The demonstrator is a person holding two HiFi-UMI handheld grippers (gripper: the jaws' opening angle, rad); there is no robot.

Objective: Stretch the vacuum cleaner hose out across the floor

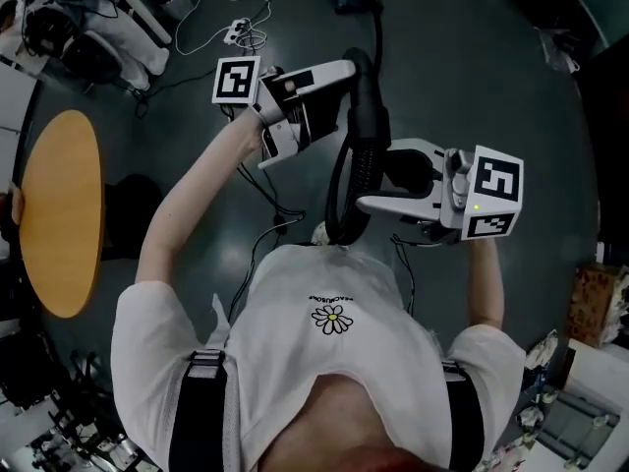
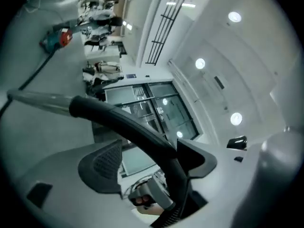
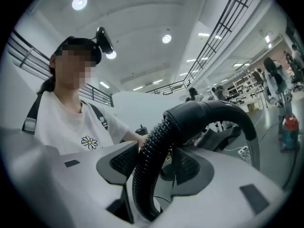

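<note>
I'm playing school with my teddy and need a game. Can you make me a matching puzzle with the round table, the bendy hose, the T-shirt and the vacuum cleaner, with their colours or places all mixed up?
Things:
1. round table
2. ribbed hose
3. T-shirt
4. vacuum cleaner

Colours and places:
A. white, with a daisy on it
B. red and blue, far off on the floor
C. black, between the jaws of the right gripper
D. orange-brown

Right pairs: 1-D, 2-C, 3-A, 4-B.
</note>
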